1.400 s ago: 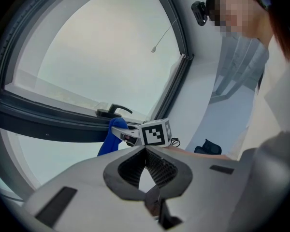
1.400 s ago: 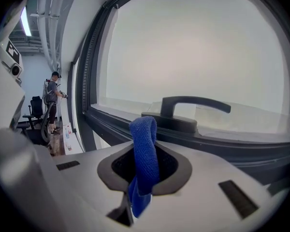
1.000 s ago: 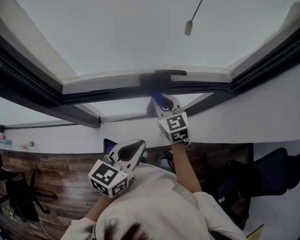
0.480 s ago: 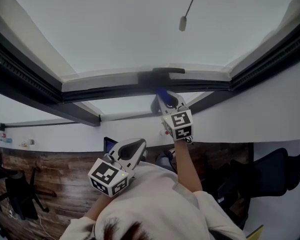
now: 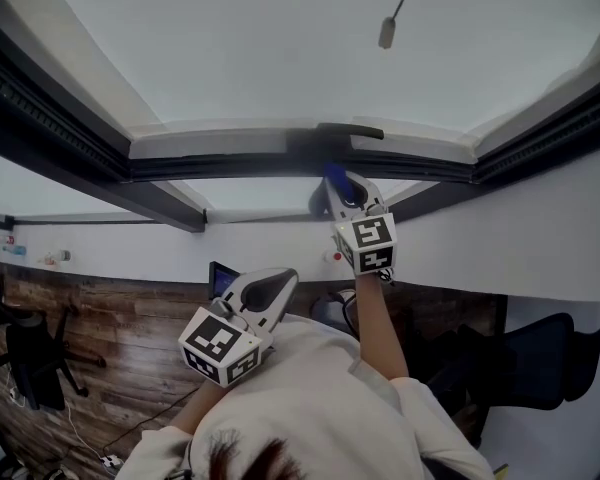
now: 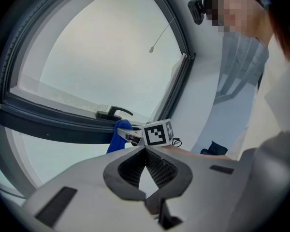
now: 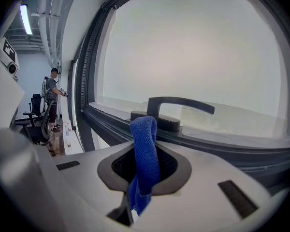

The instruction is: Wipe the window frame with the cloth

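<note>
Dark grey window frame with a ribbed seal around pale glass. Wood-plank floor below, black office chair at left. My right gripper is clamped on the blue woven cloth — its folded top sits right at the black lever handle, contact unclear. Left gripper — jaws together, nothing between them, held well apart from the frame.

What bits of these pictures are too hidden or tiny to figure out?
Whether the blue cloth touches the window frame: head view, the right gripper covers that spot.
Where the hanging cord is fastened: head view, cut off by the top edge.
What the far-off person is doing: right gripper view, too small.
What the small things near the left edge are: head view, too small to name.
</note>
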`<state>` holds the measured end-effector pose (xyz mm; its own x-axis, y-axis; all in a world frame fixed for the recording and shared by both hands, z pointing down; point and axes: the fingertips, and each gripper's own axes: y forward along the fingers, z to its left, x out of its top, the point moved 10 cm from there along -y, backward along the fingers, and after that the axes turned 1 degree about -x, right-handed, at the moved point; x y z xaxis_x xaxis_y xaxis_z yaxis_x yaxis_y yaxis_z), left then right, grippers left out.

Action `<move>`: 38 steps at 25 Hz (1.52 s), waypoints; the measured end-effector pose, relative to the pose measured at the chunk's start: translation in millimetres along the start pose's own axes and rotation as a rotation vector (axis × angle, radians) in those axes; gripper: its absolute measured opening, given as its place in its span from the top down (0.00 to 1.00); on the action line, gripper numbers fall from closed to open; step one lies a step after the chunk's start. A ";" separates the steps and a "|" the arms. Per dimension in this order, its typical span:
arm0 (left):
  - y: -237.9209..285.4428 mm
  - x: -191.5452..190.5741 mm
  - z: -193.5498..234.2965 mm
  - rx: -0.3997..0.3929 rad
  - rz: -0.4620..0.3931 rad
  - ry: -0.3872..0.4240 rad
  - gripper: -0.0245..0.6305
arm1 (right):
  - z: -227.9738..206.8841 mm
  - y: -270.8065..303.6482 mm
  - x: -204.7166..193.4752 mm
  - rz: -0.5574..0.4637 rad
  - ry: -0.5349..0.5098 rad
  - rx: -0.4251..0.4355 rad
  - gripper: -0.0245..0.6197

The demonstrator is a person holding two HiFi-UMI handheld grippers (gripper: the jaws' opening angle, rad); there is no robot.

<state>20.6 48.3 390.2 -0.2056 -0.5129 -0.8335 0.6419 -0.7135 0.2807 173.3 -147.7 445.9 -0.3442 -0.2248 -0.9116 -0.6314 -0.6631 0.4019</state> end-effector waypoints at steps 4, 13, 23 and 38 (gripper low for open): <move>7.4 -2.3 -6.1 0.032 -0.018 -0.022 0.95 | -1.7 0.5 -0.2 -0.004 -0.011 0.024 0.88; 47.3 -4.8 -32.1 0.010 0.016 -0.020 0.95 | -8.6 -0.6 1.3 -0.006 -0.029 0.078 0.89; 62.9 -3.9 -42.9 0.007 0.033 0.005 0.95 | -22.2 -8.4 -4.0 -0.029 -0.021 0.078 0.89; 70.1 -3.6 -44.8 -0.041 0.058 0.026 0.95 | -45.2 -23.0 -15.0 -0.027 0.009 -0.007 0.89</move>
<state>99.4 21.5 391.6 -0.1479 -0.5398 -0.8287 0.6822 -0.6624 0.3096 224.4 -161.3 446.4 -0.3206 -0.2136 -0.9228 -0.6358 -0.6736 0.3768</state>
